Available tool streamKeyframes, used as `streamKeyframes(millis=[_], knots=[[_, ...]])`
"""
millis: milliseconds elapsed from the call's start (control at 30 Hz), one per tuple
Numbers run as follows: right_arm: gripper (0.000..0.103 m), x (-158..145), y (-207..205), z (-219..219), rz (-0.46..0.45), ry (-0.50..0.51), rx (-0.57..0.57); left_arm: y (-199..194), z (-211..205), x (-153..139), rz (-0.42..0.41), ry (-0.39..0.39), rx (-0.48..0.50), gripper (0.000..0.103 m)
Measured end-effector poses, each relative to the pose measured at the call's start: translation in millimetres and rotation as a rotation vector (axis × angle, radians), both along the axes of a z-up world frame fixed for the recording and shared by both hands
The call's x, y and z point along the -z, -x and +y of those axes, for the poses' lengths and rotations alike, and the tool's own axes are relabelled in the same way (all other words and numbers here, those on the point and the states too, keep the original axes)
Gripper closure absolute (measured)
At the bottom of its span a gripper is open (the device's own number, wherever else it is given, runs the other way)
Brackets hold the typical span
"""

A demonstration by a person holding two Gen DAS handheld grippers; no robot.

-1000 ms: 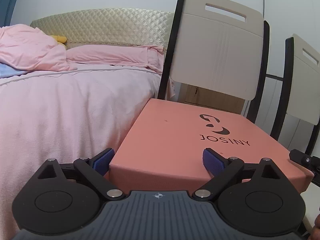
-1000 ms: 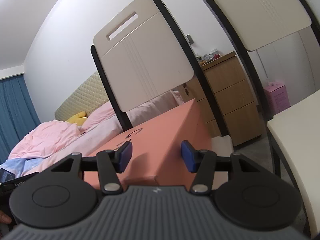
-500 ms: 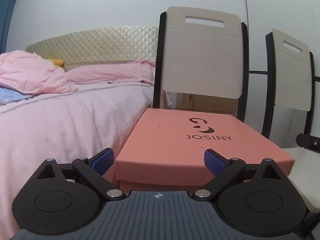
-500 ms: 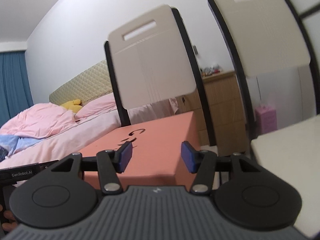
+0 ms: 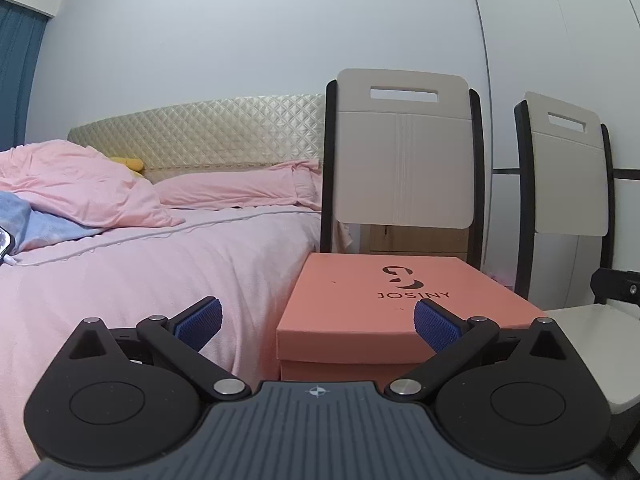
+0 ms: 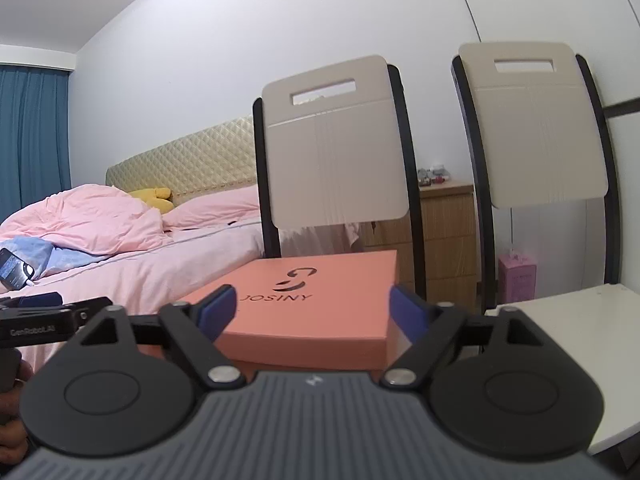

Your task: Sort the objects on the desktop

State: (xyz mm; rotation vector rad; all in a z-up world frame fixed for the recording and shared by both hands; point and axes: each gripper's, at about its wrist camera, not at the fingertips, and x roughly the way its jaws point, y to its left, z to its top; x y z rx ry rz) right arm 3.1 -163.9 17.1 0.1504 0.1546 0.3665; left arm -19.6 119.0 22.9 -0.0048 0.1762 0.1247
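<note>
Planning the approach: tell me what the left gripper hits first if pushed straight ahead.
Most likely the salmon-pink cardboard JOSINY box: the open left gripper points at its near edge, the fingers spread about as wide as it. Depth is unclear; it sits a little low in the line.

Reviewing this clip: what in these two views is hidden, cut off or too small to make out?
- Pink box: its contents are hidden by the closed lid, and its base by the left hand-held gripper, in both views.
- Dresser: items on top are too small to identify in the right wrist view.
- Phone: its screen is unreadable in the right view and cut by the left edge in the left view.
- No desktop shows in either view.
</note>
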Motion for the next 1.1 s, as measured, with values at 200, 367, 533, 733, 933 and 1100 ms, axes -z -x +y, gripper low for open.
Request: streamKeyframes(millis=[200, 367, 533, 733, 933, 1100], knots=[[0.002, 10.1, 3.9, 13.2, -0.03, 0.006, 0.006, 1.8, 1.7, 13.3, -0.056, -0.012, -0.022, 0.0], [0.0, 19.6, -0.8, 10.1, -0.066, -0.032, 0.049, 0.2, 2.9, 22.1, -0.065, -0.012, -0.039, 0.0], [0.0, 24.0, -10.1, 12.2, -0.077, -0.054, 0.077, 2.7, 2.7, 24.3, -0.079, -0.021, -0.015, 0.0], [0.0, 32.3, -19.8, 29.1, -0.065, -0.014, 0.042, 2.4, 5.3, 24.9, -0.07, -0.005, -0.03, 0.0], [0.0, 36.8, -19.2, 40.3, -0.077, 0.01, 0.031, 2.8, 4.1, 26.0, -0.067, -0.007, -0.037, 0.0], [0.0, 38.8, -15.1, 43.2, -0.087, 0.019, 0.04, 3.6, 3.4, 26.6, -0.068, -0.005, -0.038, 0.0]])
